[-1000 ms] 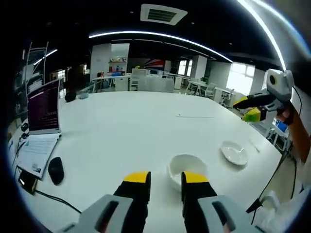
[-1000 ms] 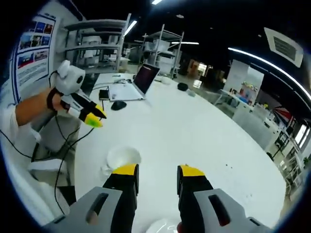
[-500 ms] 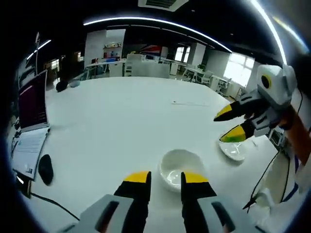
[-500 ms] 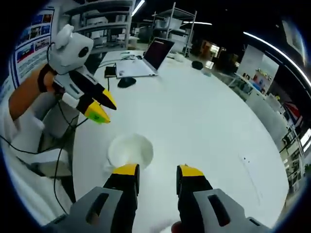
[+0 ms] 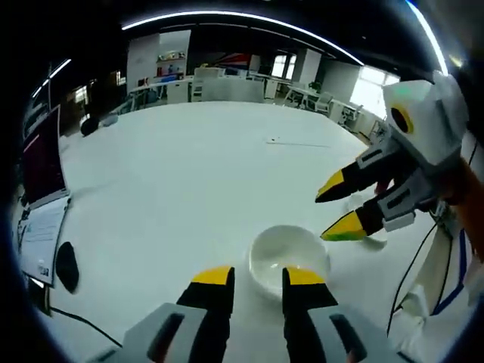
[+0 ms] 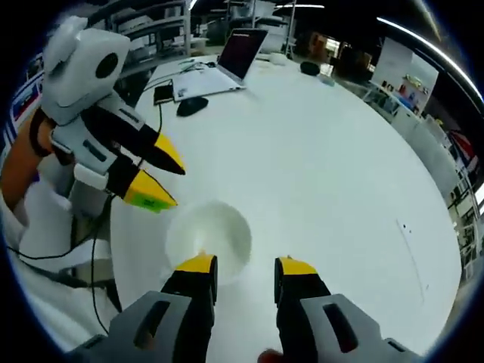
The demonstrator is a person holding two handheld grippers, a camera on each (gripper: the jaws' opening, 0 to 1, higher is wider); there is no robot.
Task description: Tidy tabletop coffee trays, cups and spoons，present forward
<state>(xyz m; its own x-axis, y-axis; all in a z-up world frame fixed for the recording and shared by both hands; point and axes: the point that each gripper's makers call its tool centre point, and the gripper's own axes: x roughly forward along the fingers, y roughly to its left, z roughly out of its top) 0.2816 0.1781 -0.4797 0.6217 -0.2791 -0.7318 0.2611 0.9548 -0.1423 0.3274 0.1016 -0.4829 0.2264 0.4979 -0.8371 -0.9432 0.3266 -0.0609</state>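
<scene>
Both grippers hover over white cup (image 5: 289, 261) on table (image 5: 181, 181): left gripper (image 5: 257, 281) jaws parted, right gripper (image 6: 243, 271) parted too (nothing grasped); laptop (image 6: 227, 64) well beyond cup.

A broad white table (image 5: 189, 174) carries everything. In the left gripper view a white cup (image 5: 289, 261) stands at 6 o'clock, with a saucer (image 5: 376, 238) just beyond it at 4 o'clock, partly hidden. At 9 o'clock lie a laptop (image 5: 41, 162), papers (image 5: 38, 242) and a mouse (image 5: 66, 266). In the right gripper view the laptop (image 6: 238, 57) sits at 12 o'clock, the mouse (image 6: 193, 106) beside it.
</scene>
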